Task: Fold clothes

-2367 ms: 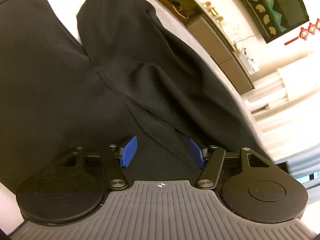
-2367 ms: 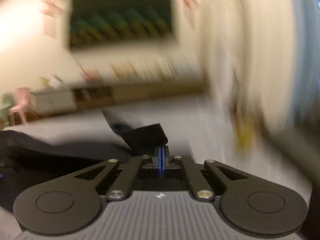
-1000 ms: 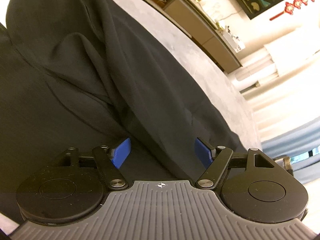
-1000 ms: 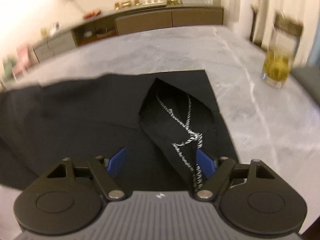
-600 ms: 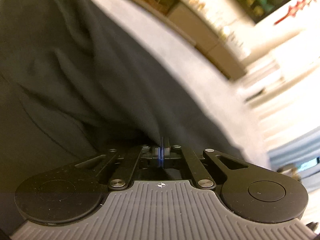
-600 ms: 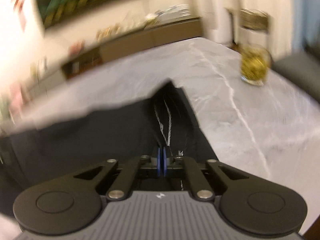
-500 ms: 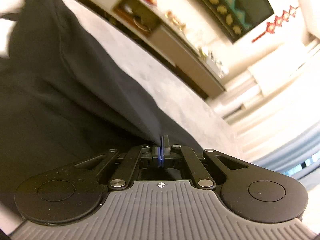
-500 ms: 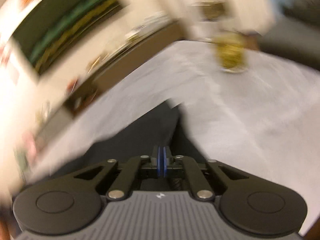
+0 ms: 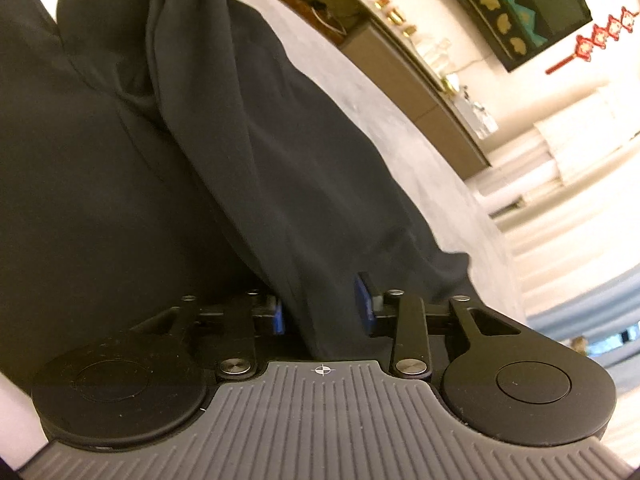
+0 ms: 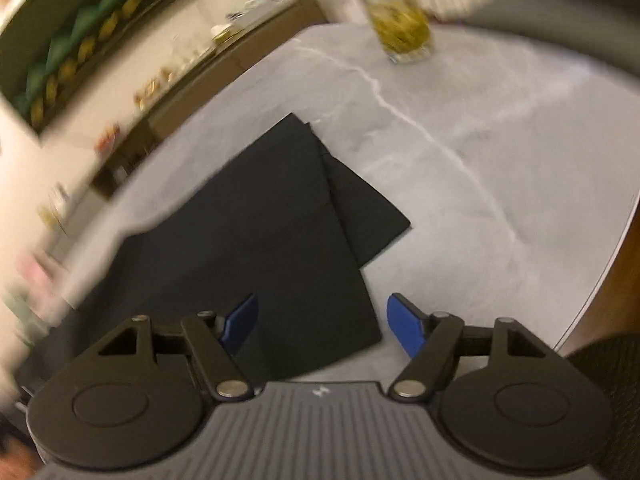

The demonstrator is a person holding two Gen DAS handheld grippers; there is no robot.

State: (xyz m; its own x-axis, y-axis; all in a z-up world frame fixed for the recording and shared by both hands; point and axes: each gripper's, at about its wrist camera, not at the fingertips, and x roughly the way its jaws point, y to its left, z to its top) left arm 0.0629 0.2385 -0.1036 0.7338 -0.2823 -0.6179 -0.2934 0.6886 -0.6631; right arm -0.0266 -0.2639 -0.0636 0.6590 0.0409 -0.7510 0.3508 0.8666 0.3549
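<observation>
A black garment [image 9: 168, 168] fills most of the left wrist view, spread on a grey marble table [image 9: 384, 104]. One thick fold of it runs down between the blue pads [image 9: 363, 305] of my left gripper [image 9: 320, 308], whose jaws are opening and stand a little apart around that fold. In the right wrist view the garment [image 10: 256, 232] lies flat with one layer folded over another, its corner near me. My right gripper [image 10: 322, 324] hovers over that corner with its jaws opening wide and nothing pinched between the pads [image 10: 404, 326].
A glass jar [image 10: 400, 28] of yellow-green contents stands at the far side of the table [image 10: 500, 168]. The table's curved edge [image 10: 608, 272] runs down the right. A long sideboard [image 9: 424, 80] with small items lines the wall under a dark picture [image 9: 532, 4].
Half a second ago both grippers were shut on cloth. Both have since parted their jaws; the right one has let go and the cloth now lies flat. The right view has rolled.
</observation>
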